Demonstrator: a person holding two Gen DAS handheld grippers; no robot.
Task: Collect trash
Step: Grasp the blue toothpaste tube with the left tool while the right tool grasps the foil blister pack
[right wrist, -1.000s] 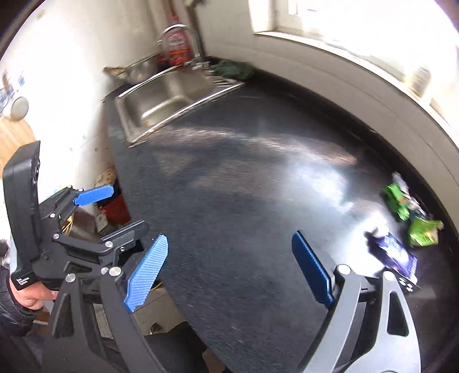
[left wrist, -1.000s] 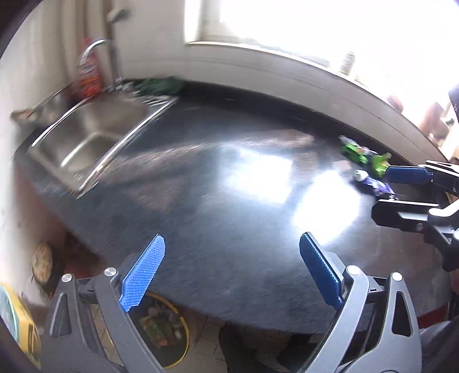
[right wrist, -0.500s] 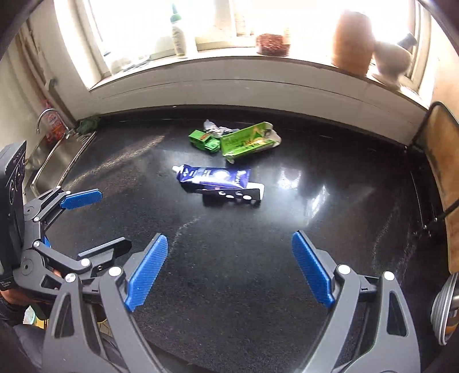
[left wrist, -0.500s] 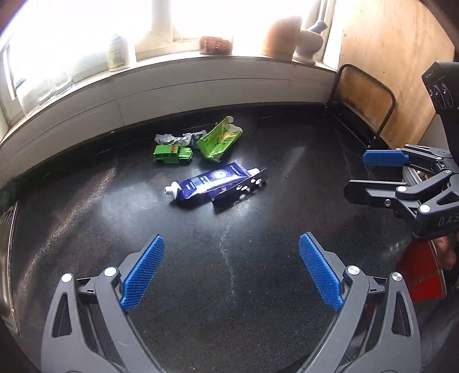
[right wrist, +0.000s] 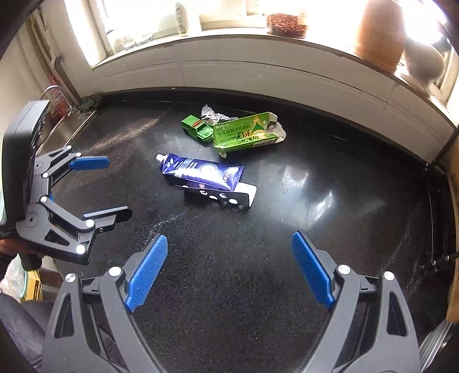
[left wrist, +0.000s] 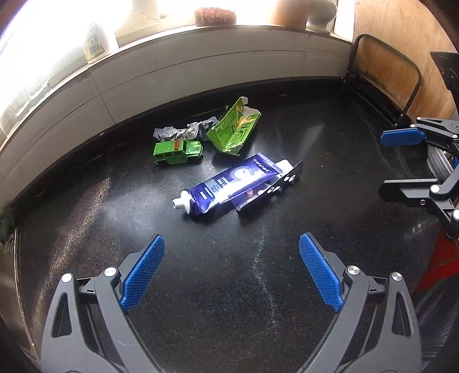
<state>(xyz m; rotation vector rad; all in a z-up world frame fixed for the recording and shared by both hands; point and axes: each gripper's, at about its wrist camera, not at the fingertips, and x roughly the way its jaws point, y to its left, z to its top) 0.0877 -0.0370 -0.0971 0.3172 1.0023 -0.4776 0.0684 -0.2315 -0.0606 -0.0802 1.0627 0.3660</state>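
A squeezed blue toothpaste tube (left wrist: pixel 229 183) (right wrist: pixel 200 169) lies on the black counter (left wrist: pixel 229 287) (right wrist: pixel 243 272), resting partly on a black blister card (left wrist: pixel 275 186) (right wrist: pixel 226 198). Behind it sit a torn green carton (left wrist: pixel 233 129) (right wrist: pixel 246 133), a crumpled silver wrapper (left wrist: pixel 183 132) (right wrist: pixel 210 114) and a green toy car (left wrist: pixel 178 152) (right wrist: pixel 198 129). My left gripper (left wrist: pixel 231 272) (right wrist: pixel 100 186) hangs open above the counter, short of the tube, with nothing between its fingers. My right gripper (right wrist: pixel 229 269) (left wrist: pixel 398 160) is also open and empty, to the right of the left one.
A window sill runs along the back with a bottle (right wrist: pixel 180 17), a brown scrubber (right wrist: pixel 287 24) and a tan jar (right wrist: pixel 378 31). A sink with tap (right wrist: pixel 66 114) lies far left. A black wire rack (left wrist: pixel 387 71) stands against the wooden panel on the right.
Both views swung from the sink side of the counter to the trash pile. Over the last half second the tube, carton and car have grown nearer. Both grippers stayed open.
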